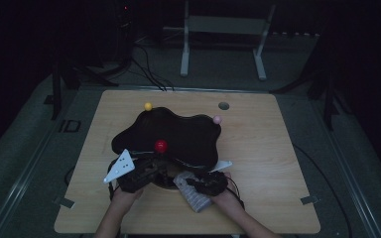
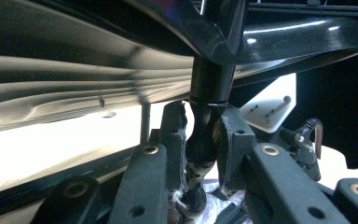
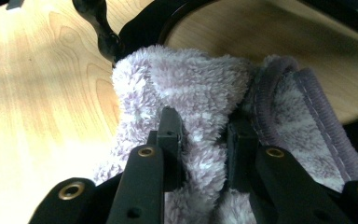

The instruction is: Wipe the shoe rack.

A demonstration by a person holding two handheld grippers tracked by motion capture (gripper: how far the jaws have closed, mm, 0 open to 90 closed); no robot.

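Seemingly to steady it for wiping, left tool (image 2: 200,140) pinches the black tray's leg (image 2: 208,81); right tool (image 3: 204,135), at four o'clock, pinches a fluffy cloth (image 3: 191,88).

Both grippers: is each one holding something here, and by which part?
The left gripper is shut on the black tray's leg, just beneath the tray. The right gripper is shut on a bunched fold of the lilac cloth.

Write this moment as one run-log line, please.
left gripper: shut on tray leg | right gripper: shut on cloth | black tray: on table
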